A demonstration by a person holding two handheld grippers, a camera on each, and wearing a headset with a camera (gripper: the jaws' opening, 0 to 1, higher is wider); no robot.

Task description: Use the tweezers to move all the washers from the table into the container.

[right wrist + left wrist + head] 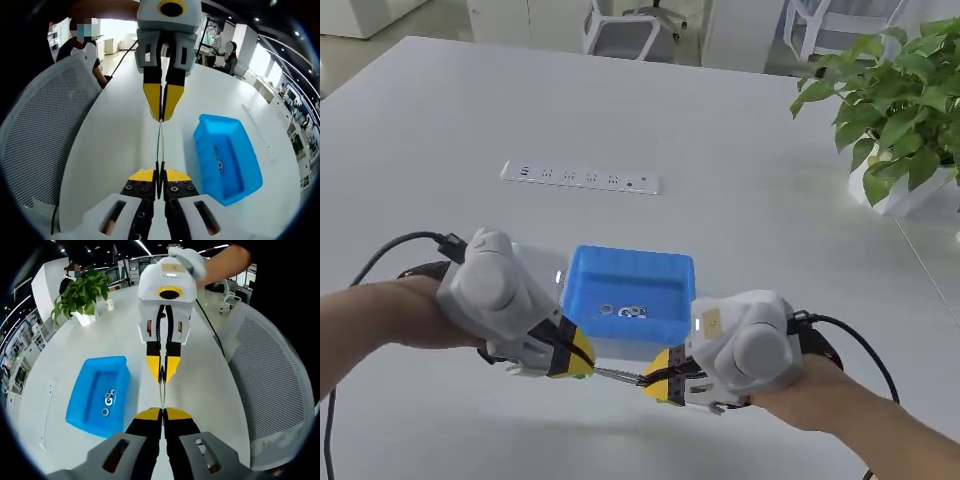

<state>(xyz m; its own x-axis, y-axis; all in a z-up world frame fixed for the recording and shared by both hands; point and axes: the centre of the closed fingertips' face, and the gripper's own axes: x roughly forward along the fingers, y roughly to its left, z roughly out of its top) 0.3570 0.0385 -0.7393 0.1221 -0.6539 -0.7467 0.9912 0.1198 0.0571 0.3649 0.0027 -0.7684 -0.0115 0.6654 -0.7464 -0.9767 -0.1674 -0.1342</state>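
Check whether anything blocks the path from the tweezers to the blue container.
Nothing visible does. The tweezers, clamped at either end by the left gripper and the right gripper, are held close to the blue container, with bare table between. Washers already lie inside it.

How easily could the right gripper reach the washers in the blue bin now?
Probably not yet. The bin is open-topped and close by, but the right gripper and left gripper are both shut on the tweezers between them.
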